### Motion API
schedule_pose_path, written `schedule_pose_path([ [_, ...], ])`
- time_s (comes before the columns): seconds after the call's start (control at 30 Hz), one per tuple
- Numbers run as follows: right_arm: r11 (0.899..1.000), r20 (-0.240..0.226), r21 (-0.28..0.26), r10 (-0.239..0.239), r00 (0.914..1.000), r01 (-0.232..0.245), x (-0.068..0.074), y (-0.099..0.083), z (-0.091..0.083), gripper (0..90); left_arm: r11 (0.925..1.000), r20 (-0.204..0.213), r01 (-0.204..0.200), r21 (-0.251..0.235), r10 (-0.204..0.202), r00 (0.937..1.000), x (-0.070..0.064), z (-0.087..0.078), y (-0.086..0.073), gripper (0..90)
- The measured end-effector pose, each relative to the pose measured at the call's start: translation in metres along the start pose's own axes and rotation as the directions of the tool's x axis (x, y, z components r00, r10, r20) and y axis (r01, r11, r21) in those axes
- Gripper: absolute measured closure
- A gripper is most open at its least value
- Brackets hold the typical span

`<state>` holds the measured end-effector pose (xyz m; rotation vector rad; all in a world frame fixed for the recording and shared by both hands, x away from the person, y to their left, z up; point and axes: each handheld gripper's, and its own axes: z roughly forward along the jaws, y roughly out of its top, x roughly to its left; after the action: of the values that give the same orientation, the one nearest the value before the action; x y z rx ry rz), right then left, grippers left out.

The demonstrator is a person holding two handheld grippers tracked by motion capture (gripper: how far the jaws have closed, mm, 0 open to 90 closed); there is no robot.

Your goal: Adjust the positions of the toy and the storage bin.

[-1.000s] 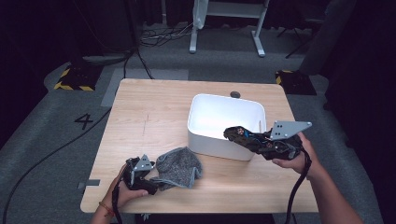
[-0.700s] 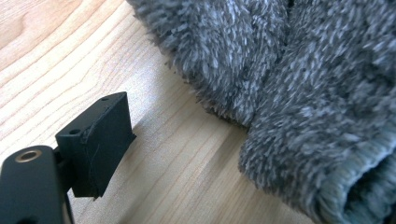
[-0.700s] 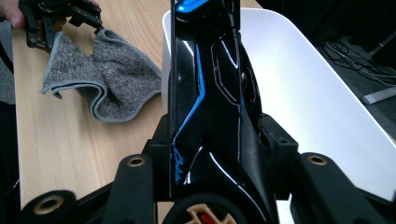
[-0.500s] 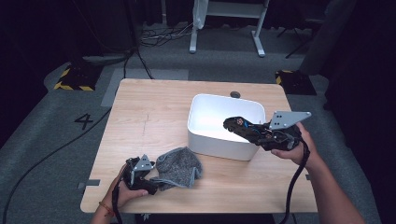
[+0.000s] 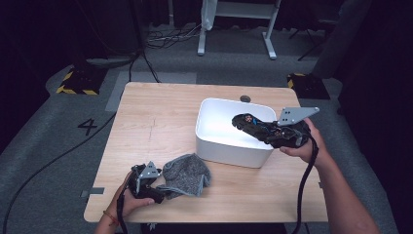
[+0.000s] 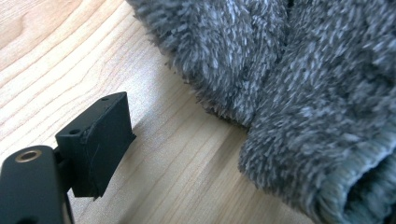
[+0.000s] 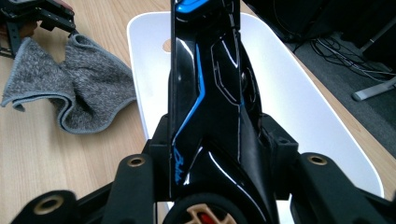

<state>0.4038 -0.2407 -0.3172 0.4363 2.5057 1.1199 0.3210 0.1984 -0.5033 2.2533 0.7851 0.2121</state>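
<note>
The table (image 5: 160, 126) carries a white bin (image 5: 214, 141) right of centre and a grey cloth (image 5: 187, 175) near the front edge, just left of the bin's near corner.

The right gripper (image 5: 272, 134) hangs over the bin's right half, pointing left across it. Its jaws are pressed onto a glossy black toy car (image 5: 253, 126) with blue trim. In the right gripper view the car (image 7: 210, 93) runs straight out from between the jaws, its long axis in line with the gripper and its far end over the white floor of the bin (image 7: 299, 93). So the car lies above the bin, not yet in it, and the drop seems to need only a lowering and a letting go. The right hand is the nearer one for that.

The left gripper (image 5: 146, 183) rests at the cloth's left edge. In the left gripper view one black jaw (image 6: 95, 140) stands on bare wood, apart from the cloth (image 6: 280, 93), which lies to its right. The other jaw is out of sight, so I cannot tell how wide this gripper is spread, nor whether it grips the cloth.
</note>
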Motion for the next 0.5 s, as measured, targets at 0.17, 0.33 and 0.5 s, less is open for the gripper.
schedule_pose_path([
  [0.17, 1.0, 0.0, 0.011, -0.002, 1.0, 0.002, -0.005, 0.002, 0.006, 57.7, 1.0, 0.0, 0.0, 0.001, 0.0, 1.0, 0.0, 0.0, 0.0, 14.5],
  [0.33, 1.0, -0.008, 0.028, -0.01, 0.9999, 0.01, -0.008, 0.005, 0.013, 57.7, 1.0, 0.0, 0.0, 0.0, 0.0, 1.0, 0.0, 0.0, 0.0, 14.5],
  [0.5, 0.999, -0.022, 0.049, -0.019, 0.9996, 0.02, -0.011, 0.009, 0.021, 57.7, 1.0, -0.001, 0.0, 0.001, 0.0, 1.0, 0.0, 0.0, 0.0, 14.5],
])
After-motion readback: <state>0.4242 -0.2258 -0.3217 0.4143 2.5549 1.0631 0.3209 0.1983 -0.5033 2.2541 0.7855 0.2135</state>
